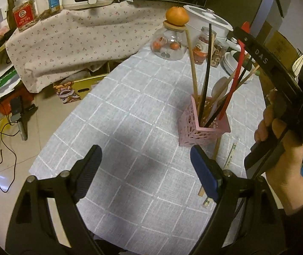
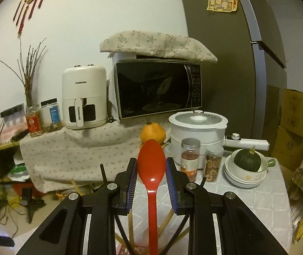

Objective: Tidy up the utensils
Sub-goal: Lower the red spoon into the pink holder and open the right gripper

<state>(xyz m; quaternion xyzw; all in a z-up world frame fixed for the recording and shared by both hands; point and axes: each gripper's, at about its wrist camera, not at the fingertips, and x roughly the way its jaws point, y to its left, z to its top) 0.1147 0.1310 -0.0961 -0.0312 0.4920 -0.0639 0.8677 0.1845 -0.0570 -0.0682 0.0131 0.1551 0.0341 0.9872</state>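
- Right tool [image 2: 151, 170]: the blue pads sit on either side of the red spoon [image 2: 151, 189], bowl up between the fingers; from the wrist view the pads look just at the bowl's edges, so contact cannot be confirmed and I cannot tell whether it is clenched or just released
- Red spoon's long axis runs near vertical, handle going down into the pink holder [image 1: 196, 129]; in the left wrist view it leans slightly to the right among the other utensils
- Pink holder stands on the grey checked table [image 1: 130, 127], right of centre; it already carries wooden chopsticks [image 1: 191, 63], a black chopstick [image 1: 207, 68] and a pale spoon [image 1: 219, 89]
- Left tool [image 1: 145, 165]: fingers spread wide, holding nothing, hovering over bare table near and left of the holder
- Still lying flat on the table: a wooden stick [image 1: 216, 148] partly behind the holder and another thin piece [image 1: 232, 153] just right of it, long axes running near-to-far
- Judgement: the spoon is as good as placed; the loose pieces lie just right of the left tool's right finger, so the left tool is nearer to them
- Risk: jostling the leaning utensils could tip the light holder
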